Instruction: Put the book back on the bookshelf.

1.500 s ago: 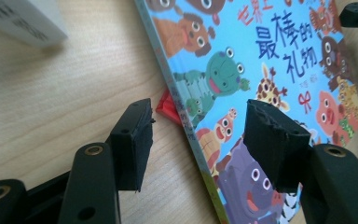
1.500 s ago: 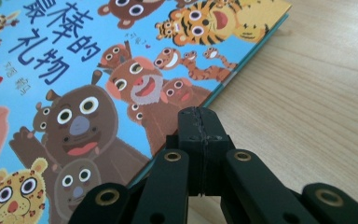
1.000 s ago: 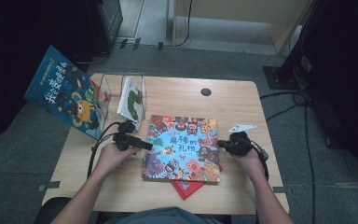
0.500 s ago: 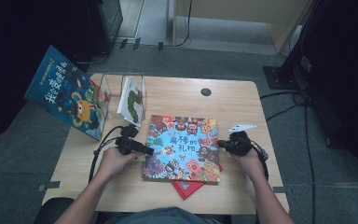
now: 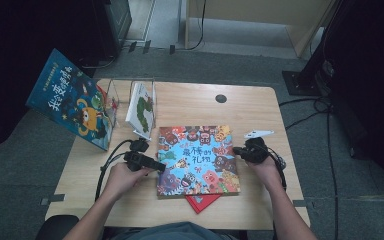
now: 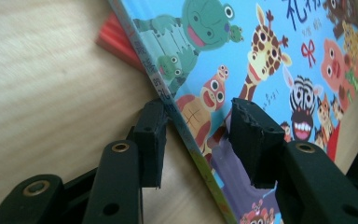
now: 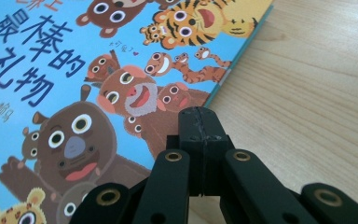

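I am working at the wooden table [image 5: 195, 105], where the colourful animal picture book [image 5: 196, 159] is lying flat in the centre of the high view, partly covering a red book [image 5: 201, 201] that is peeking out below its bottom edge. My left gripper [image 6: 196, 135] is straddling the book's left edge; its jaws have just been closing, with one pad below the cover and one above it, yet a gap is showing and they are not pressing on it. My right gripper [image 7: 200, 122] is clenched on nothing, its closed tips resting at the book's right edge. In the upper left of the high view, another blue book [image 5: 72, 100] is leaning beside a wire rack [image 5: 130, 85].
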{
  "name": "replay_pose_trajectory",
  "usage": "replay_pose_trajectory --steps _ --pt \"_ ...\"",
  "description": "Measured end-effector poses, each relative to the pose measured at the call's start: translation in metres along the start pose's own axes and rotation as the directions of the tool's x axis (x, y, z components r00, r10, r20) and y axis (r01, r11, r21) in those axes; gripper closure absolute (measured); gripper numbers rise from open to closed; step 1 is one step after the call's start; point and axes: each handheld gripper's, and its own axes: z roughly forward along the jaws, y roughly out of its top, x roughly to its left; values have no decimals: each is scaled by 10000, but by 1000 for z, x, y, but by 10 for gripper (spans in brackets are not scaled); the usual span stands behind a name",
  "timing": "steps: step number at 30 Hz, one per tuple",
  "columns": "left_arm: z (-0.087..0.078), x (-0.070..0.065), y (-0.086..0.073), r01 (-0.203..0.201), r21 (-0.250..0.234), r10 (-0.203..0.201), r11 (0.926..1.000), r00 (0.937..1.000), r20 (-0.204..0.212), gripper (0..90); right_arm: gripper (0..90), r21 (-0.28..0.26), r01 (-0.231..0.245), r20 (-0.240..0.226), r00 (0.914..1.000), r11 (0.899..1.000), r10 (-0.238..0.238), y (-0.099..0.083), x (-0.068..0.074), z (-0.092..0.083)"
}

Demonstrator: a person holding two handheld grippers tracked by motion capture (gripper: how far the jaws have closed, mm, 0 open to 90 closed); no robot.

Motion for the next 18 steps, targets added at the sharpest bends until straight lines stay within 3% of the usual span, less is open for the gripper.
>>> replay_pose_trajectory --steps 18 --pt "11 -23 -25 -128 291 117 9995 9992 385 572 900 -2 -311 832 9961 9995 310 24 -7 24"
